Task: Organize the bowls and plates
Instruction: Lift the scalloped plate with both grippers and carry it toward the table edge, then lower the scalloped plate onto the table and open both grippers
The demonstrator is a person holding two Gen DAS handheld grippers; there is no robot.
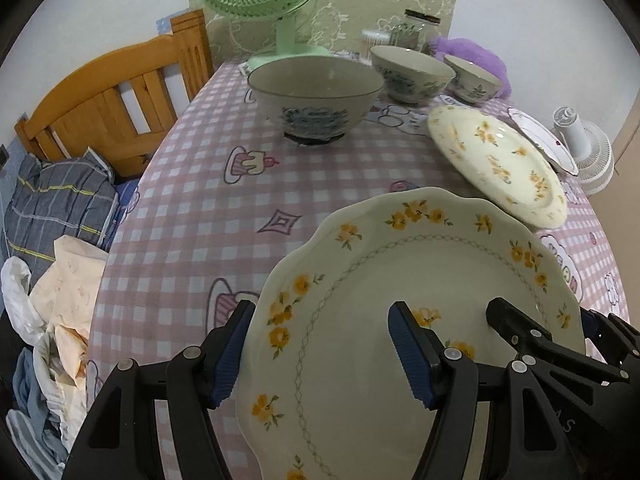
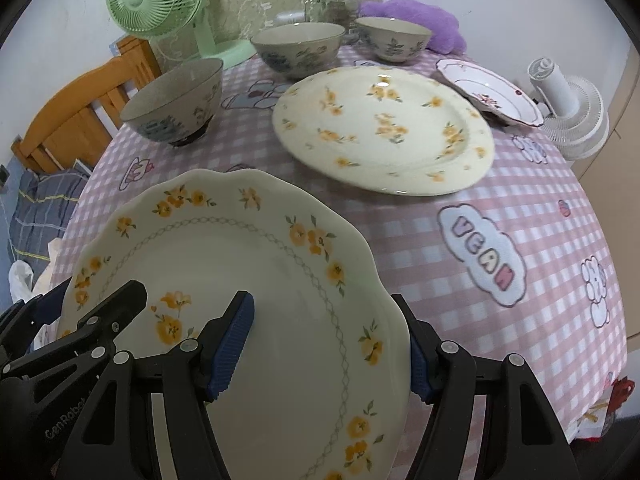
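Bowls number three, plates three; both jaws clamp one scalloped plate.

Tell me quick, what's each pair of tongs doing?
Left tongs: gripping the scalloped plate's left rim.
Right tongs: gripping the same plate's right rim.

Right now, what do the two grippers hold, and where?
Both hold the scalloped plate: left gripper on its left rim, right gripper on its right rim.
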